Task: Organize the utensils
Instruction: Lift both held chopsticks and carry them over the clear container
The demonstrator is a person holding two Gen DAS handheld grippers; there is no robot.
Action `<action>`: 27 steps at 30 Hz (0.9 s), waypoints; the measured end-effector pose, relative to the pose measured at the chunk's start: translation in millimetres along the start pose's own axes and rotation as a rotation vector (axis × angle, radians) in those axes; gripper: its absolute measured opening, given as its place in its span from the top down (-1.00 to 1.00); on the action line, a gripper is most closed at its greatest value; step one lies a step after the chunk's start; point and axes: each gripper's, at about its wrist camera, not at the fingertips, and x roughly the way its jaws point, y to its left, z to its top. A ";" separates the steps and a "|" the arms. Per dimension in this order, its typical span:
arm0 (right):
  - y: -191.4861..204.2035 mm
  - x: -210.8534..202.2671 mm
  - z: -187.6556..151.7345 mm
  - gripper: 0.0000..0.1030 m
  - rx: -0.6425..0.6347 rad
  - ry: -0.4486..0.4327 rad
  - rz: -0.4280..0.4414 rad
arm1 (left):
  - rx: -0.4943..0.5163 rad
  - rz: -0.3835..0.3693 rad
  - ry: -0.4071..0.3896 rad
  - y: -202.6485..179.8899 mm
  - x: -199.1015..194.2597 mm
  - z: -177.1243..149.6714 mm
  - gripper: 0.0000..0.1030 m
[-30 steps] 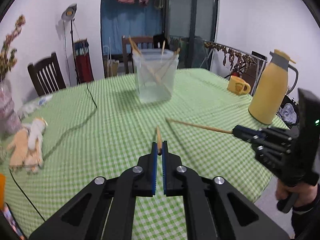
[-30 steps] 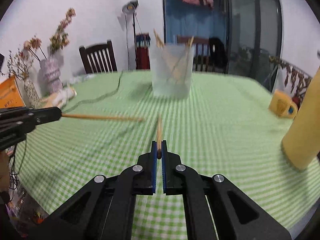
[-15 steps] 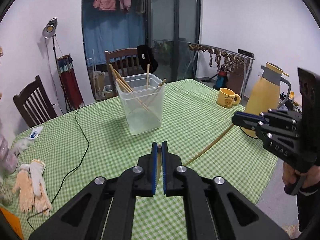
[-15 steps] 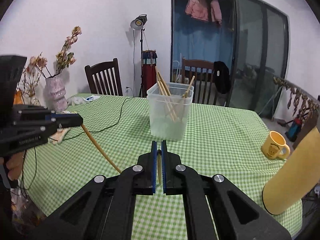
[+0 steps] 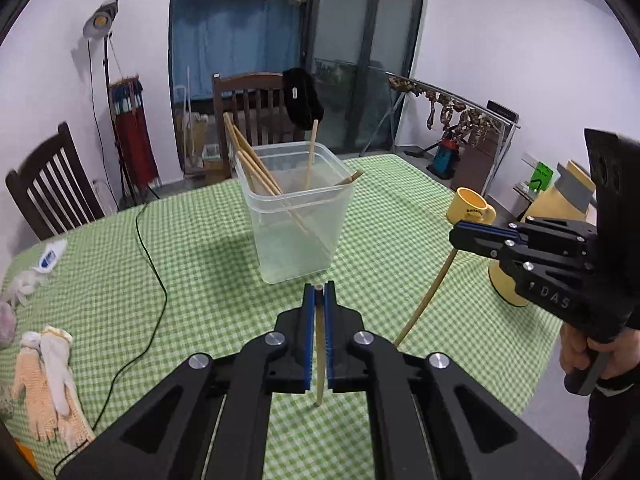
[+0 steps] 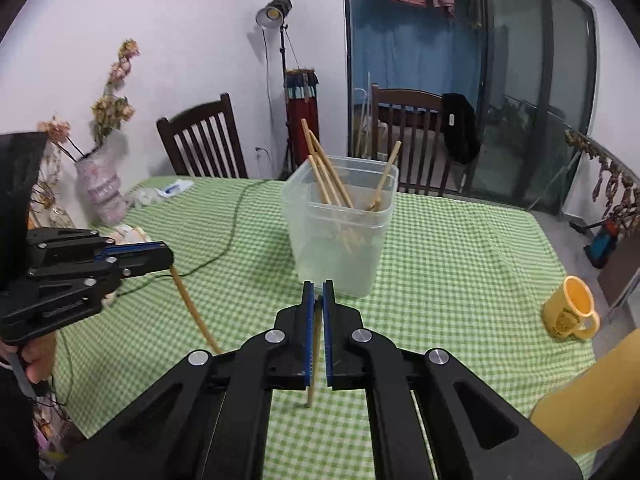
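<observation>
Two wooden chopsticks are in play, each pinched in its own claw above the table. The left chopstick (image 5: 319, 344) sits between the blue pads of the left claw (image 5: 319, 300), which is closed tight on it; its top end shows just at the pad tips and the rest hangs down below the claw toward the green checked table (image 5: 200, 280). The right chopstick (image 6: 316, 352) is clamped the same way in the right claw (image 6: 316, 292), also fully closed, with its lower end hanging free over the cloth. From the left camera the right claw appears at the right edge, held by a hand (image 5: 580, 352), its chopstick slanting down and to the left. From the right camera the left claw appears at the left edge, its chopstick curving downward. Straight ahead of both claws stands a clear plastic tub (image 5: 298, 224) near the middle of the table, upright, with several more chopsticks (image 5: 252, 164) leaning inside it against its walls. A black cable (image 5: 156, 280) runs across the cloth to the left of the tub. A yellow mug (image 5: 470, 206) stands to the right of the tub, with a yellow jug (image 5: 560, 200) near it at the table's edge. A pair of work gloves (image 5: 48, 384) lies at the left side, and a vase of dried flowers (image 6: 100, 188) stands at the far left corner. Wooden chairs (image 5: 256, 108) stand behind the table.
</observation>
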 end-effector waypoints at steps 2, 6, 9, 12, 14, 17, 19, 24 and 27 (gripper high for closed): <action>0.5 -0.5 2.4 0.91 -0.023 0.017 -0.009 | 0.009 0.008 0.011 1.0 0.5 1.5 0.97; -1.5 -0.2 4.7 0.91 -0.034 0.043 -0.010 | 0.004 0.010 0.029 3.3 -0.7 2.1 0.97; -3.4 0.1 7.2 0.91 -0.030 0.061 -0.005 | 0.002 0.012 0.045 5.3 -2.0 2.7 0.96; -2.2 -0.3 8.8 0.91 -0.048 0.069 0.000 | 0.005 -0.003 0.060 5.8 -4.3 2.6 0.97; -1.8 -1.3 11.8 0.92 -0.054 0.076 0.005 | 0.006 -0.006 0.061 4.5 -6.8 3.9 0.97; -4.4 -7.0 23.1 0.92 -0.051 0.061 0.000 | 0.005 -0.013 0.049 1.6 -16.3 12.9 0.97; -6.3 -14.6 35.6 0.92 -0.044 0.045 0.005 | 0.013 -0.011 0.030 -0.8 -27.7 26.5 0.97; -4.6 -35.4 89.6 0.92 -0.076 -0.014 -0.018 | 0.045 0.012 -0.028 -6.9 -55.2 70.4 0.97; -5.4 -40.8 122.7 0.92 -0.086 -0.043 -0.022 | 0.061 0.033 -0.048 -9.6 -63.1 101.2 0.97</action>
